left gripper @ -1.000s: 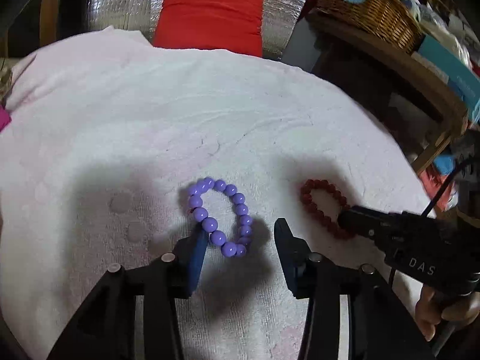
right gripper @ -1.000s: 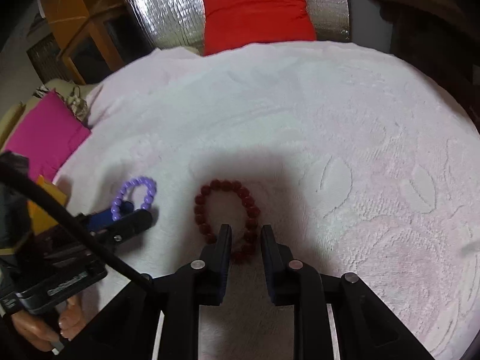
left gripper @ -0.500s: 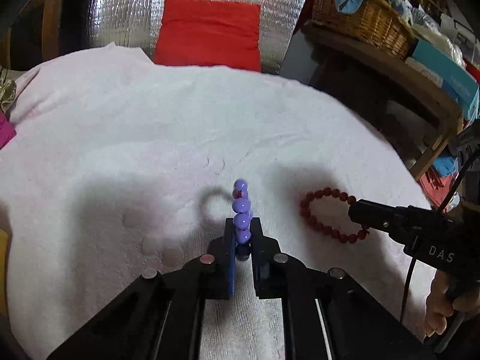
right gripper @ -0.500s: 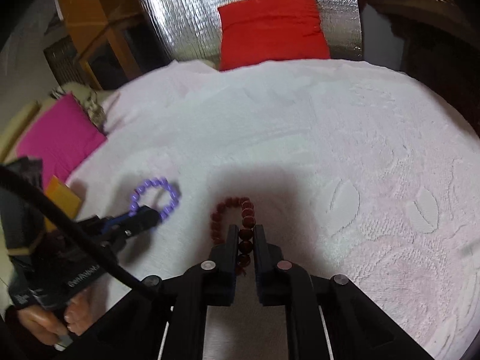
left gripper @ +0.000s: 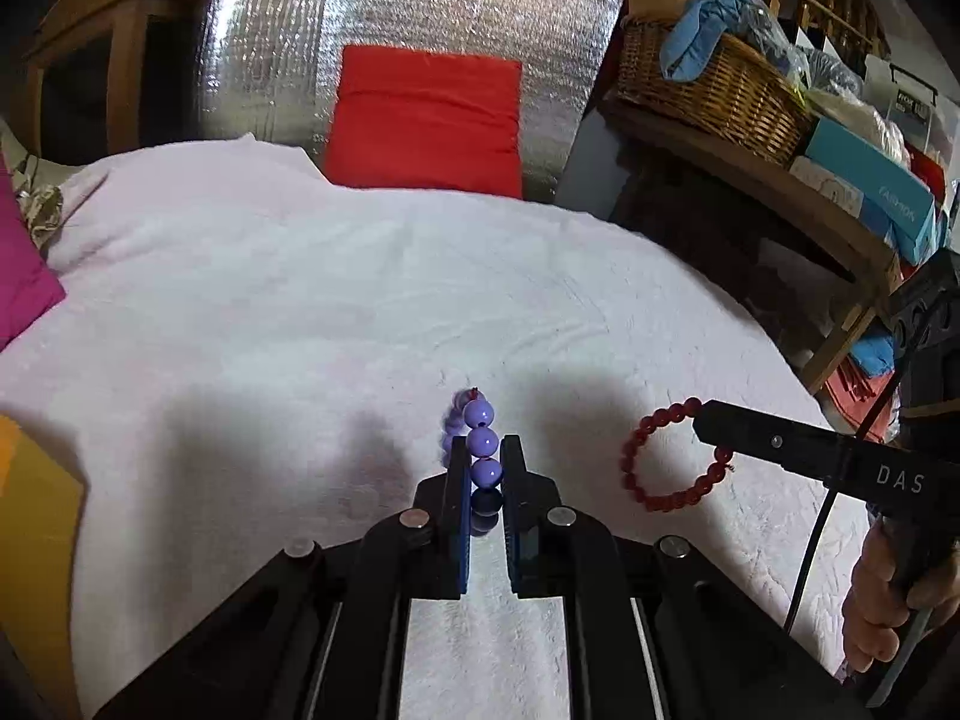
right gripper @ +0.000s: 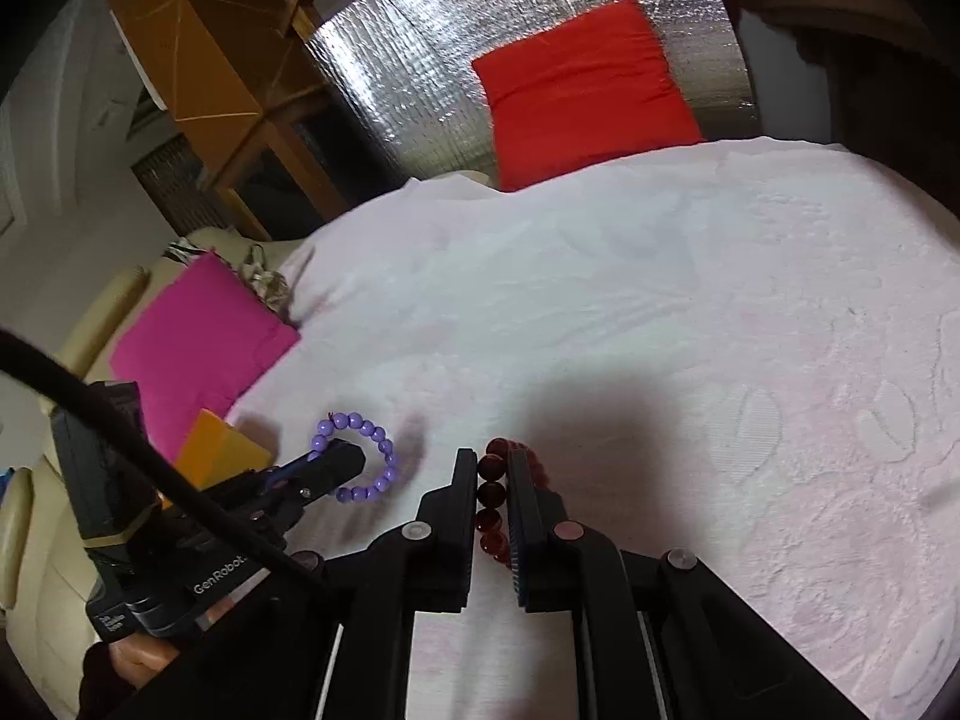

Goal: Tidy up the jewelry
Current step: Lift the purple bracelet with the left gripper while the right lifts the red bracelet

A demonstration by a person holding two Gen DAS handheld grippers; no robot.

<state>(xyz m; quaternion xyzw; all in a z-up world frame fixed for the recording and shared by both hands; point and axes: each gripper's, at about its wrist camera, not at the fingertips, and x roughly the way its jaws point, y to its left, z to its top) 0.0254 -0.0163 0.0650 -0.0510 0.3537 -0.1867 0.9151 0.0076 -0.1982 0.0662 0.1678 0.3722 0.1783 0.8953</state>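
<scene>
While both bracelets hang edge-on in our own wrist views, each ring standing upright above the white towel (left gripper: 300,312), our left gripper (left gripper: 485,450) pinches the purple bracelet (left gripper: 480,438) and our right gripper (right gripper: 493,468) pinches the red bracelet (right gripper: 489,498). Lower beads sink into shadow between the fingers.

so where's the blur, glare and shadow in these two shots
Left wrist view: the far beads of the purple bead bracelet smear with motion, and the crinkled silver foil sheet glares. Right wrist view: a dark shadow lies on the pale pink embossed towel ahead of the right gripper; fisheye bends the edges.
</scene>
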